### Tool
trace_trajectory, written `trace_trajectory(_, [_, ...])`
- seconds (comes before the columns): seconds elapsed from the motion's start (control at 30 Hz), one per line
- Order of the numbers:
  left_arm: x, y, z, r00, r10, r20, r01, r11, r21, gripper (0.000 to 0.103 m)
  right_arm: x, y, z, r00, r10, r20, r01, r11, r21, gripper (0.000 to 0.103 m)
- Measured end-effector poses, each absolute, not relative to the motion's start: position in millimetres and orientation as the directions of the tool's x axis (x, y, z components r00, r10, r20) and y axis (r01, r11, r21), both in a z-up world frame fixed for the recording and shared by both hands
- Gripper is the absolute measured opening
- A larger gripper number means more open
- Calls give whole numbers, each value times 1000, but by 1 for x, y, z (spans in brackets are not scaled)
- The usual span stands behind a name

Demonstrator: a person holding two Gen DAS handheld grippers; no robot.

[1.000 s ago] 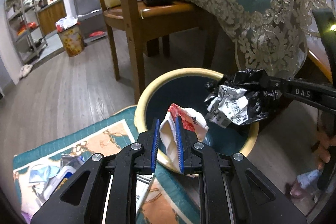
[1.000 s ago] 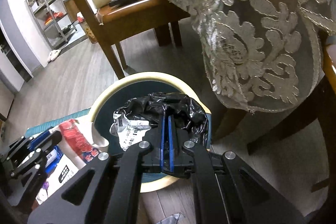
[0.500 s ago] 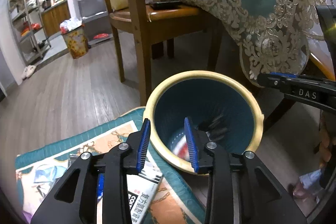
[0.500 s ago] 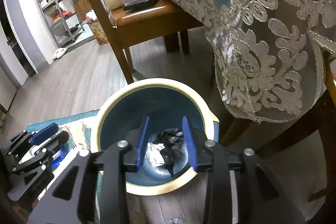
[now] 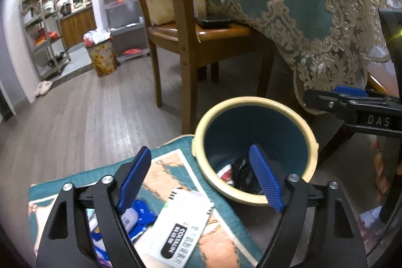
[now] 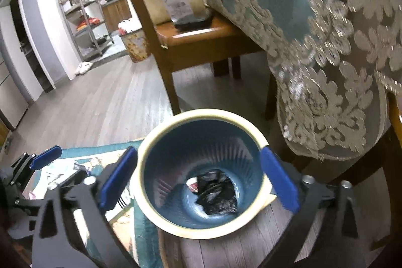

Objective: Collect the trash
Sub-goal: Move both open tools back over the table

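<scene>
Both bits of trash are in the bin [image 6: 201, 225] now: the black plastic bag [image 6: 217, 195] sits at the bottom with the red and white wrapper [image 5: 225, 173] beside it. A second ago I had one in each gripper. My left gripper [image 5: 201, 180] and right gripper [image 6: 198, 182] have just been opening, jaws wide apart with nothing between them. So that pair's done. More litter's waiting on the mat [image 5: 221, 215], like the white packet [image 5: 181, 230] beside the bin.

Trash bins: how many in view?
2. The blue bin with the cream rim sits below both grippers; a patterned bin stands by the far shelves. Others may be hidden.
</scene>
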State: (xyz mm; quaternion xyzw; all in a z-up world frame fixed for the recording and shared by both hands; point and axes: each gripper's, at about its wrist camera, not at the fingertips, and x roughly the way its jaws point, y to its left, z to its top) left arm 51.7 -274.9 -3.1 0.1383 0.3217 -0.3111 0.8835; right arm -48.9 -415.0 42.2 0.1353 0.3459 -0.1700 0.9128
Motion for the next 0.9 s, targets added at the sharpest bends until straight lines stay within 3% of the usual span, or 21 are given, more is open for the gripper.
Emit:
trace_trajectory(0.17, [53, -250, 9, 638, -445, -629, 607, 793, 55, 90, -44, -397, 53, 726, -218, -652, 383, 916, 120, 97])
trace_trajectory(0.67, [71, -142, 31, 716, -351, -604, 492, 867, 79, 93, -2, -331, 55, 747, -182, -639, 316, 943, 101, 97])
trace_trajectory(0.9, [80, -85, 41, 744, -307, -594, 402, 915, 32, 93, 15, -306, 50, 750, -158, -642, 299, 947, 117, 97])
